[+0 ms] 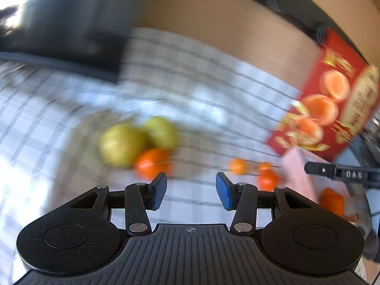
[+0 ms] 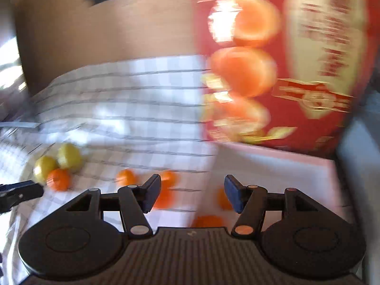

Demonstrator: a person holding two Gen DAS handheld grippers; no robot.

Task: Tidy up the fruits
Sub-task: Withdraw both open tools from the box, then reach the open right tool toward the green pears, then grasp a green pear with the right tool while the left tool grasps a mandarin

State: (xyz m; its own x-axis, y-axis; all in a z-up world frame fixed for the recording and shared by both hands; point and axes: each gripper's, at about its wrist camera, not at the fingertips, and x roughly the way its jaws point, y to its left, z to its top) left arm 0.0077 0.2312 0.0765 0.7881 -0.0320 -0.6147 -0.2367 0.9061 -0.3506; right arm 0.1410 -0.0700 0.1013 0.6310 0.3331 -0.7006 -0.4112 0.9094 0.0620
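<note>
Both views are blurred by motion. Two yellow-green fruits [image 1: 121,144] [image 1: 161,133] and an orange [image 1: 152,162] lie together on the checked cloth [image 1: 190,90], just beyond my left gripper [image 1: 191,190], which is open and holds nothing. Small oranges [image 1: 237,166] [image 1: 268,179] lie further right. My right gripper [image 2: 192,193] is open over the edge of a pink tray [image 2: 285,173]. Nothing is pressed between its pads. Two oranges [image 2: 222,201] [image 2: 207,220] lie on the tray below it. Loose oranges [image 2: 125,177] [image 2: 163,197] lie on the cloth to the left.
A tall red box printed with oranges [image 2: 285,59] stands behind the pink tray. A dark object [image 1: 71,35] sits at the cloth's far left. Bare brown tabletop [image 1: 213,16] lies beyond the cloth. The right gripper's finger [image 1: 342,173] reaches into the left wrist view.
</note>
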